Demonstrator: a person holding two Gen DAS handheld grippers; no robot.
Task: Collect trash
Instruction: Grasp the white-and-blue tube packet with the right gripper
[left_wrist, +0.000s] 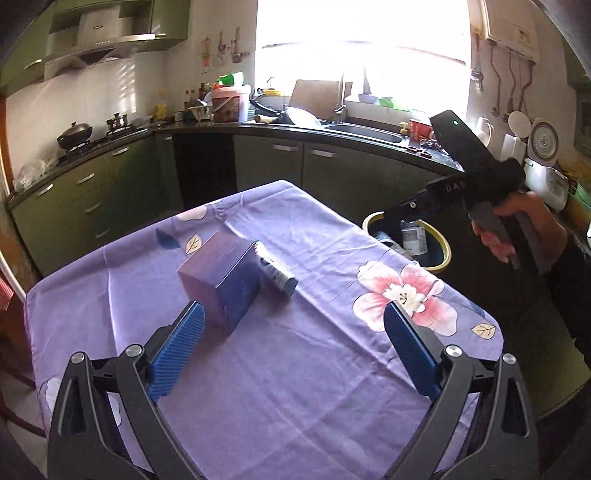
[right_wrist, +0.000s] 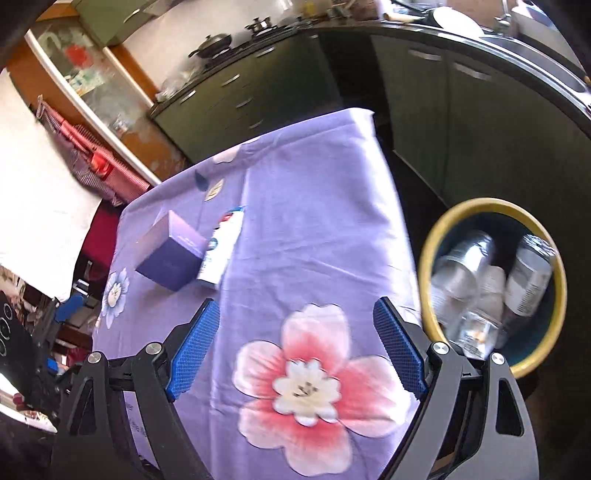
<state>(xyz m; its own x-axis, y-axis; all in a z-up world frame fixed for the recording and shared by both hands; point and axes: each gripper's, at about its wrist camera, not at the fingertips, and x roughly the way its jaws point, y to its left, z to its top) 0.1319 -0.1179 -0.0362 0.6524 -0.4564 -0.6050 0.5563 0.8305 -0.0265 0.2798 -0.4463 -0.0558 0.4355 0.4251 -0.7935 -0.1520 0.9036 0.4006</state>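
- Hovering over the near part of the bench (left_wrist: 295, 406), the left tongs (left_wrist: 294, 334) are spread wide and grip nothing; both blue pads are apart, with only cloth between them.
- The bench is covered with a purple cloth (left_wrist: 258, 369) that has pink and white flowers printed on it.
- A purple box (left_wrist: 221, 278) stands on the cloth, just ahead of the left pad of the left tongs; from this view I cannot tell if the pad touches it.
- A tube (left_wrist: 275, 267) with a dark cap lies on its side, touching the right side of the box.
- The right tongs (right_wrist: 296, 334) are also spread wide and hold nothing; they hang over the big pink flower (right_wrist: 306, 387) near the right edge of the bench.
- In the right wrist view the box (right_wrist: 171, 256) and the tube (right_wrist: 221, 251) lie together at the far left part of the cloth, well apart from the right tongs.
- A round bin (right_wrist: 424, 258) with a yellow rim stands on the floor just beside the right edge of the bench; clear plastic bottles (right_wrist: 461, 269) and a labelled container (right_wrist: 528, 284) already lie inside it.
- In the left wrist view the person's right hand (left_wrist: 517, 221) holds the black handle of the other tool above the bin (left_wrist: 445, 247).
- Behind the bench there are green cabinets (left_wrist: 92, 192), a sink (left_wrist: 369, 133) and a bright window (left_wrist: 362, 44).
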